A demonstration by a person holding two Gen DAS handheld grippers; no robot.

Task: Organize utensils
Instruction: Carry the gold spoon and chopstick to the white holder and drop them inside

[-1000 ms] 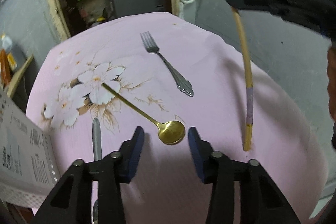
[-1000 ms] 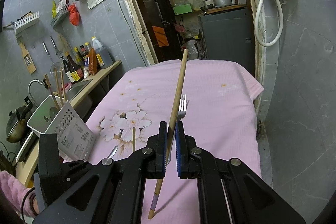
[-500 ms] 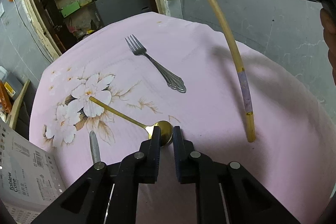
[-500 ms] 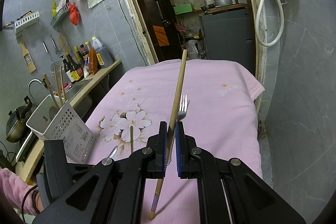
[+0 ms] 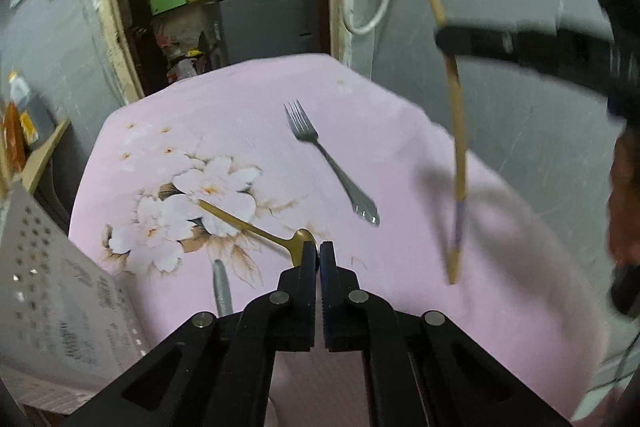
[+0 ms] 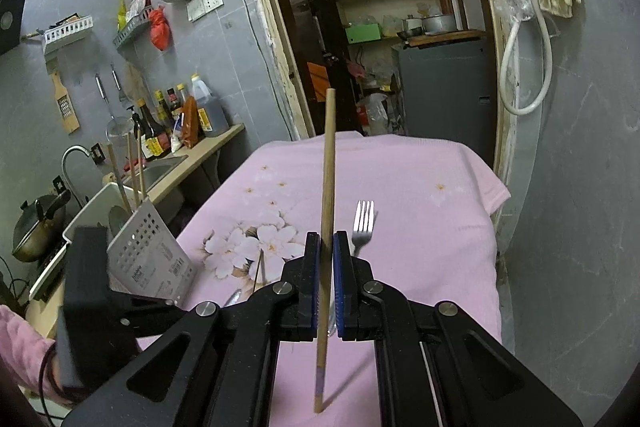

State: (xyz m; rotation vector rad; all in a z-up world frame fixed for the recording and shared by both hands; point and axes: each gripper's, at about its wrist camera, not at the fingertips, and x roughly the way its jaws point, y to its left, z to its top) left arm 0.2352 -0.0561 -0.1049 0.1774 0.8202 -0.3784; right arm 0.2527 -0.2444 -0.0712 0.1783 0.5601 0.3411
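A gold spoon (image 5: 248, 225) hangs slanted over the pink flowered cloth (image 5: 400, 131), and my left gripper (image 5: 319, 247) is shut on the edge of its bowl, which the jaws half hide. My right gripper (image 6: 327, 239) is shut on a wooden chopstick (image 6: 329, 163) that stands nearly upright, its purple-banded lower tip touching the cloth. The left wrist view shows the same chopstick (image 5: 460, 163) at right. A steel fork (image 5: 332, 163) lies flat on the cloth, tines away from me; the fork (image 6: 363, 223) shows just right of the right jaws.
A white perforated utensil holder (image 6: 148, 251) with several chopsticks stands at the cloth's left edge, close to my left gripper. A grey-handled utensil (image 5: 222, 287) lies beside the spoon. A sink and counter with bottles (image 6: 176, 123) are at left, a grey wall at right.
The left jaws went from wide open around the spoon's bowl to shut on it, and the gripper rose a little with the spoon. The right gripper kept hold of its chopstick.
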